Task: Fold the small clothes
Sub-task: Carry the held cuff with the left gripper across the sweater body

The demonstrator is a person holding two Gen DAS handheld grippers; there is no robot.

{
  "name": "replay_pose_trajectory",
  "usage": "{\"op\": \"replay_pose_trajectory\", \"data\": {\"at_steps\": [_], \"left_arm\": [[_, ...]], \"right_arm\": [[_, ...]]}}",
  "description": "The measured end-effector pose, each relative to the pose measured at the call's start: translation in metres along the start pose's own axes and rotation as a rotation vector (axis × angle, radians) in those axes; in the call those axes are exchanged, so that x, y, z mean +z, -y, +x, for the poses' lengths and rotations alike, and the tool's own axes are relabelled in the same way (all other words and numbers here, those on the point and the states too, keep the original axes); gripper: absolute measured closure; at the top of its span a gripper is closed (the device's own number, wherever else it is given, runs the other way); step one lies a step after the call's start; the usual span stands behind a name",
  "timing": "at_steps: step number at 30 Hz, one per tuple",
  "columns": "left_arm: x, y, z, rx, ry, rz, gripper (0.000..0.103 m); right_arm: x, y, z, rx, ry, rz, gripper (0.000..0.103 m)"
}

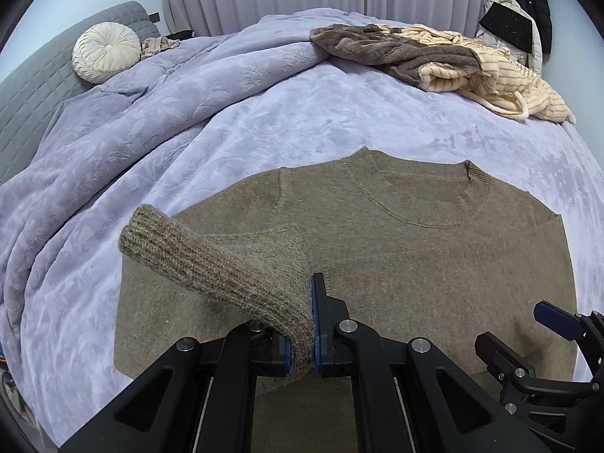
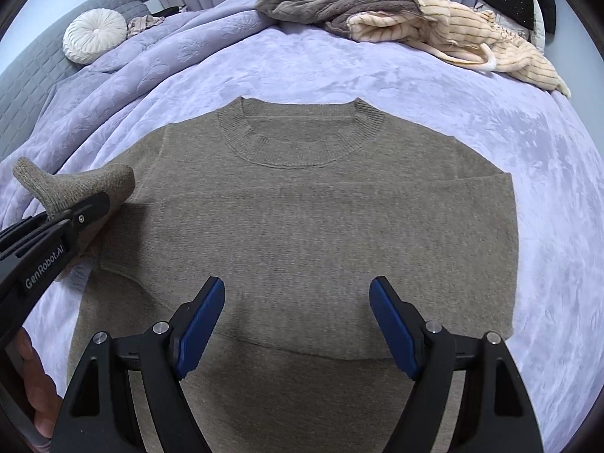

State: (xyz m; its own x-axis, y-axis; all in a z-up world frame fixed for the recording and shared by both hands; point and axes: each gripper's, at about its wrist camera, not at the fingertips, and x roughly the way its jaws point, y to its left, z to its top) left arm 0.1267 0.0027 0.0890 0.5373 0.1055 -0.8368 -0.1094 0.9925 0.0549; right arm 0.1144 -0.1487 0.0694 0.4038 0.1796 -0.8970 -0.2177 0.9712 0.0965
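Brown knit is what you are working on: a brown knitted crew-neck sweater (image 2: 302, 226) lies flat, neckline toward the top of the frame, in the middle of both views on the lavender plush bedspread (image 2: 490, 132) of the bed. Your left tool (image 1: 302, 339) is clamped on the ribbed cuff of the brown sleeve (image 1: 211, 264), which rises off the body of the garment at centre left of the left wrist view; in the right wrist view the same sleeve shows at the left edge, lifted clear of the bedspread. Your right tool (image 2: 298, 324) stands wide with nothing between its blue pads (image 2: 200, 324), hanging over the lower middle of the sweater.

You look to be in the sleeve-folding step: the sleeve on the right of the frame seems already laid across the chest, and the left one is in the air. Next, carry the cuff toward the centre of the frame and lay it flat across the body before you let go, keeping the shoulder seam from bunching. Your free tool could then take the hem at the bottom of the frame for the fold upward.

A heap of grey and cream striped clothes (image 2: 396, 19) waits at the upper right, and a round white pleated cushion (image 2: 94, 36) sits upper left
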Motion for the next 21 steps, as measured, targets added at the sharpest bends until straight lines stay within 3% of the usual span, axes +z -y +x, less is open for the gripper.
{"op": "replay_pose_trajectory", "data": {"at_steps": [21], "left_arm": [[-0.006, 0.117, -0.029, -0.054, 0.039, 0.207, 0.094]], "right_arm": [[-0.014, 0.090, -0.016, -0.001, 0.039, 0.155, 0.021]]}}
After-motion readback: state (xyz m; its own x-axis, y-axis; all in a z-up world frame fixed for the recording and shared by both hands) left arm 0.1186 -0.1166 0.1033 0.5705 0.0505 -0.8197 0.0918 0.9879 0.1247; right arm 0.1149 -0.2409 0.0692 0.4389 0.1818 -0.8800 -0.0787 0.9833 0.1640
